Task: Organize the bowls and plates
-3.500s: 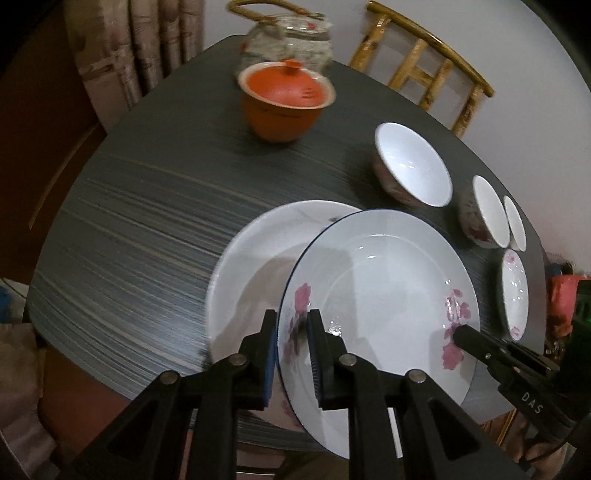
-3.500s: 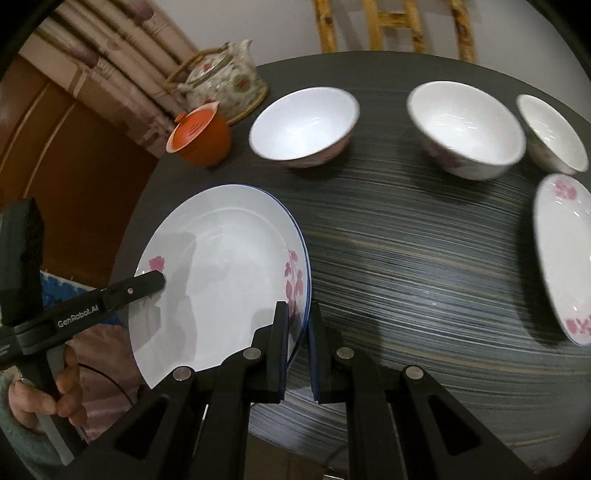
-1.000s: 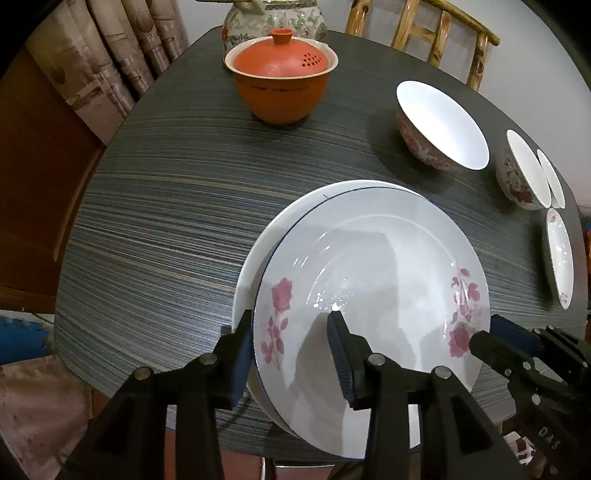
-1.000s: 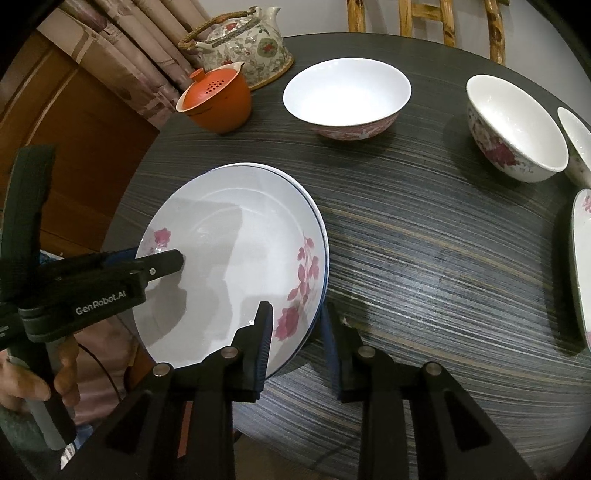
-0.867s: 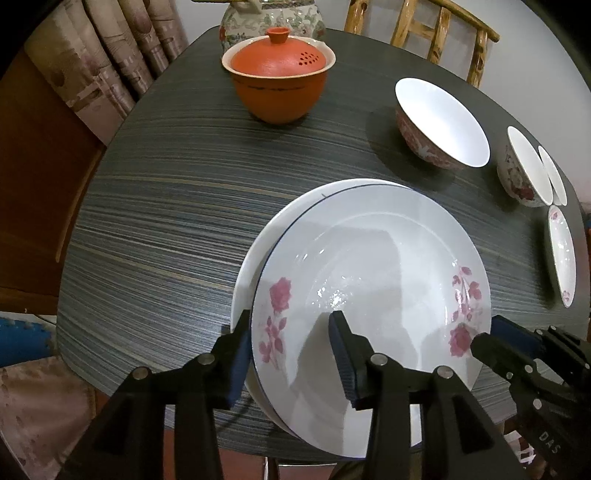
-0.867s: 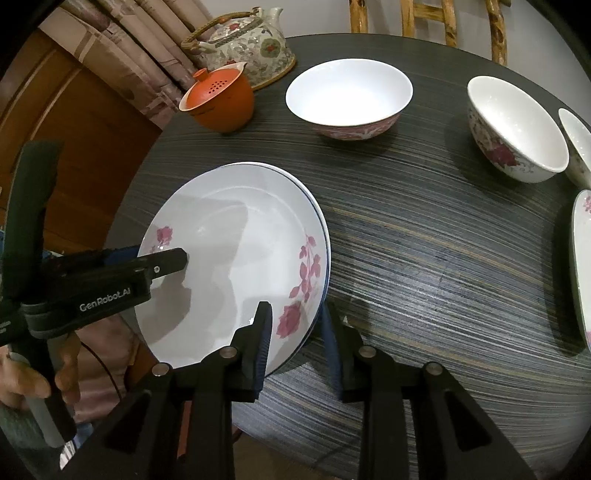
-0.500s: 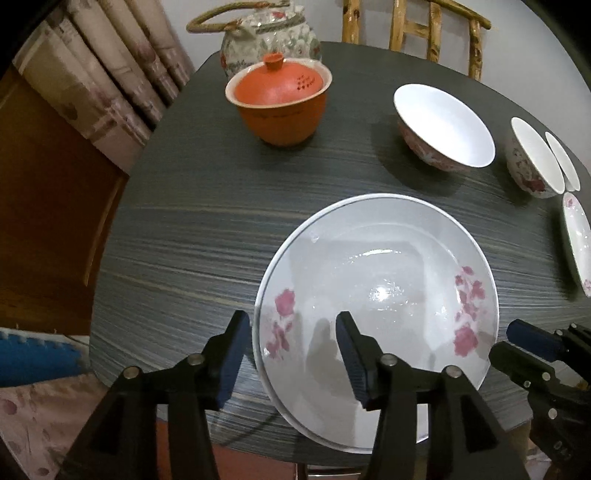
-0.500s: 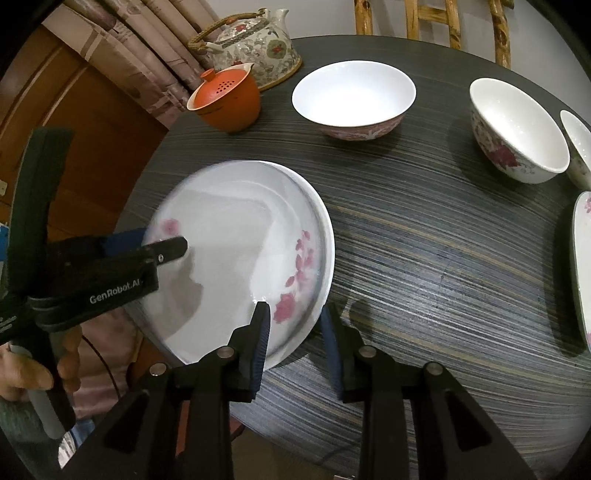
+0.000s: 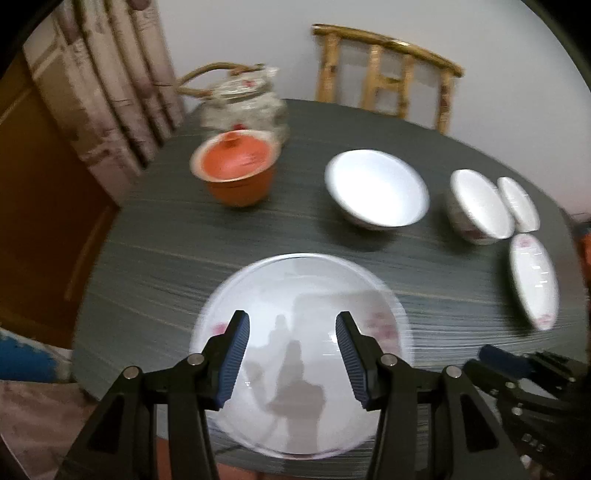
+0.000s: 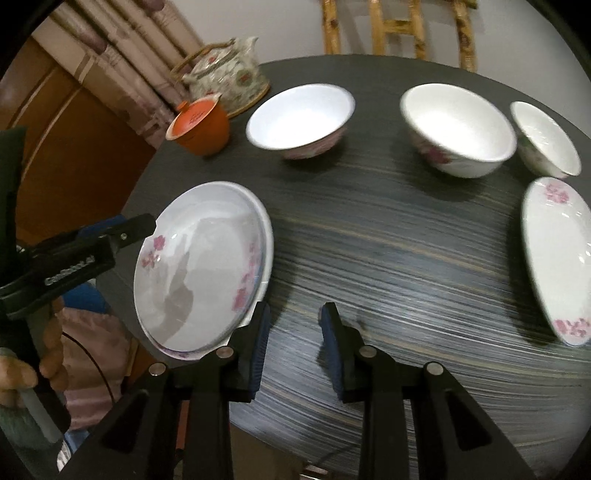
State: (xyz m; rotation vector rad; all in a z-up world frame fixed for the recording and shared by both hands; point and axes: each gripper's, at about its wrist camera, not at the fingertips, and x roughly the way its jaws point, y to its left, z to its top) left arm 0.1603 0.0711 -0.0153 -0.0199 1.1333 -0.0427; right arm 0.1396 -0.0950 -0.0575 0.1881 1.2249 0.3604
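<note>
Pretty dim room, with a dark round tabletop [image 10: 388, 236] in streaky wood grain taking up most of both views. There's a bamboo-style chair [image 9: 388, 70] pushed up at the far side against a plain white wall [image 9: 258, 33]. Patterned beige curtains [image 9: 107, 85] hang on the left, next to brown wood panelling [image 10: 55, 122].

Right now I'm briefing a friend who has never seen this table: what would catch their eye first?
Probably the stacked flowered plates at the table's near edge, with both open tools just off them: the left tool above, the right tool beside the rim. Next, the orange lidded cup by the floral teapot at the far left, then three white bowls lined across the back.
</note>
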